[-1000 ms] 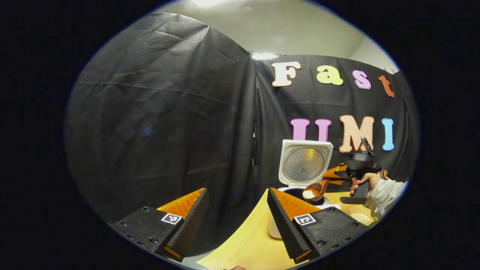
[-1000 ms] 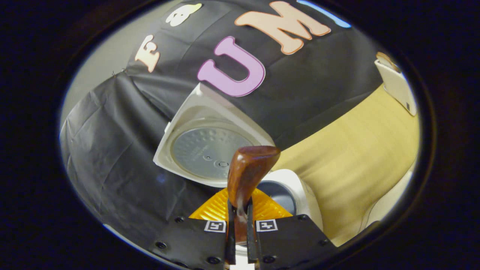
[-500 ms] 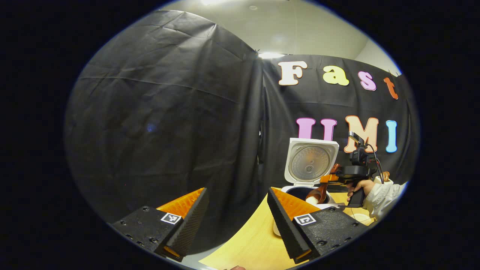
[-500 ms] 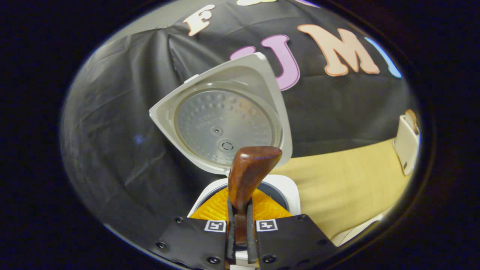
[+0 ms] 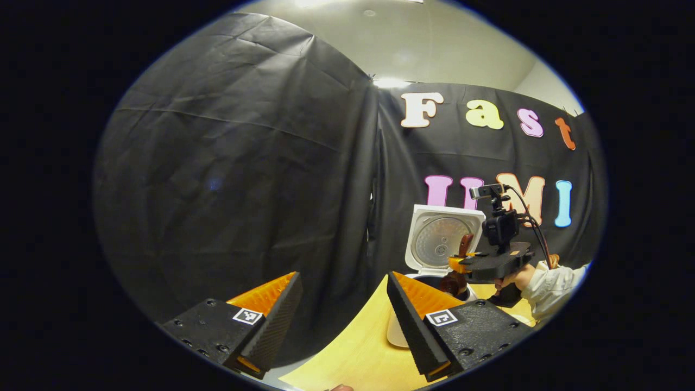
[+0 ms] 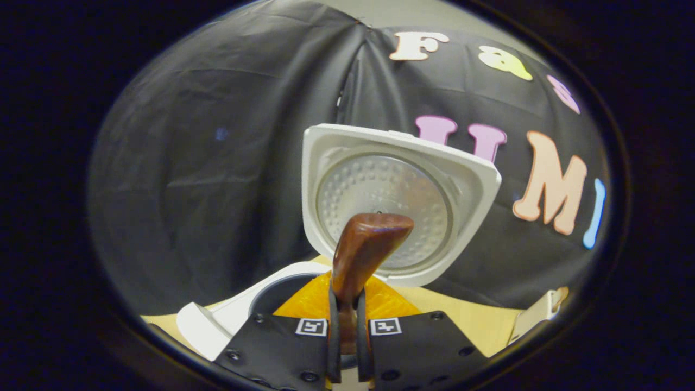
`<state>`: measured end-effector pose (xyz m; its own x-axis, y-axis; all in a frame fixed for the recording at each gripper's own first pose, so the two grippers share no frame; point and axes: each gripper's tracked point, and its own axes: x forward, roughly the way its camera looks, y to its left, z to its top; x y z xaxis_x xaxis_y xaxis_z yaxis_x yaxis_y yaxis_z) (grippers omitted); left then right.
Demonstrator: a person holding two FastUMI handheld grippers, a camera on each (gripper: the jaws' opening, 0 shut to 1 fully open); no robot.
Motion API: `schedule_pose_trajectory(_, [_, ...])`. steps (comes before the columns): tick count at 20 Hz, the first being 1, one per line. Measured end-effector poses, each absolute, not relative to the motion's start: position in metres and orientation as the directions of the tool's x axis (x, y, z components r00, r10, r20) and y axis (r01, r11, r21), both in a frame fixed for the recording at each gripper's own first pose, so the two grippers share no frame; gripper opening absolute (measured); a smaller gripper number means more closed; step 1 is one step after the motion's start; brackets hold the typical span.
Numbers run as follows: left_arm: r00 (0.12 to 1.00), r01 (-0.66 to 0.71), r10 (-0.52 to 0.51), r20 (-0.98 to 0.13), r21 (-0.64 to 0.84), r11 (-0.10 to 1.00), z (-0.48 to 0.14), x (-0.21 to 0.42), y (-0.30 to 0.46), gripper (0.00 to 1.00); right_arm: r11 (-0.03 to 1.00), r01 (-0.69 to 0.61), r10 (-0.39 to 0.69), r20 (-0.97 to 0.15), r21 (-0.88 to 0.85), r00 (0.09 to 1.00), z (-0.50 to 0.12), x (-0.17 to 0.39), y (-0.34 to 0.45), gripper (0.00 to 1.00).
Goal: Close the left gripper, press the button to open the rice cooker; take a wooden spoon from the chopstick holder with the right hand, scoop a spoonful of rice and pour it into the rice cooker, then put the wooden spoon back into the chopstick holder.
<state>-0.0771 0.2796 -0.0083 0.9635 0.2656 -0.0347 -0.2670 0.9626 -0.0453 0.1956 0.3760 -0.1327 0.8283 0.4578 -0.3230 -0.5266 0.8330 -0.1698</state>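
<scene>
Tabletop (image 5: 358,347): light wood, near right in the left gripper view, black cloth wall behind.

Rice cooker (image 6: 217,320): white, lid (image 6: 396,201) raised upright, dimpled metal inner plate facing the camera; dark pot opening below it. In the left gripper view the cooker (image 5: 399,331) stands far right on the tabletop, lid (image 5: 442,239) up.

Right claw (image 6: 347,347): pressed onto the wooden spoon (image 6: 364,255) handle, both fingers pinching it; handle end sticks up in front of the lid. From the left gripper view, the right claw (image 5: 461,265) is over the cooker opening, spoon bowl (image 5: 450,282) tipped down at the pot.

Left claw (image 5: 342,320): fingers spread wide, nothing between them, near side of the cooker.

Hand (image 5: 513,279) with a pale sleeve grips the right claw's handle.
</scene>
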Motion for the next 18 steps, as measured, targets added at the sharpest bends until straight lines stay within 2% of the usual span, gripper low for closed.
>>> schedule_pose_trajectory(1, [0.963,-0.267,0.266,-0.034,-0.048,0.962,-0.008,-0.076,0.280,0.89,0.823,-0.532,0.464,-0.303,-0.200,0.832,-0.126,0.196,0.379,0.13])
schedule_pose_trajectory(7, [0.964,-0.266,0.266,-0.017,-0.050,0.963,-0.003,-0.077,0.277,0.89,0.751,-0.532,0.500,-0.189,-0.392,0.845,-0.096,0.190,0.388,0.13])
schedule_pose_trajectory(9, [0.965,-0.263,0.263,-0.011,-0.052,0.963,-0.002,-0.077,0.276,0.89,0.732,-0.536,0.524,-0.154,-0.420,0.838,-0.087,0.187,0.393,0.16])
schedule_pose_trajectory(14, [0.971,-0.238,0.238,0.000,-0.045,0.970,0.000,-0.076,0.272,0.89,0.779,-0.580,0.553,-0.175,-0.240,0.815,-0.072,0.178,0.384,0.14])
schedule_pose_trajectory(15, [0.973,-0.231,0.231,0.000,-0.042,0.972,0.000,-0.075,0.271,0.97,0.794,-0.575,0.549,-0.176,-0.196,0.817,-0.066,0.180,0.376,0.14])
schedule_pose_trajectory(17, [0.977,-0.212,0.212,0.001,-0.039,0.976,0.000,-0.076,0.268,0.96,0.818,-0.563,0.540,-0.186,-0.113,0.821,-0.058,0.181,0.359,0.14])
schedule_pose_trajectory(18, [0.980,-0.201,0.201,0.005,-0.038,0.979,0.002,-0.076,0.267,0.93,0.828,-0.556,0.535,-0.189,-0.077,0.823,-0.054,0.182,0.349,0.15])
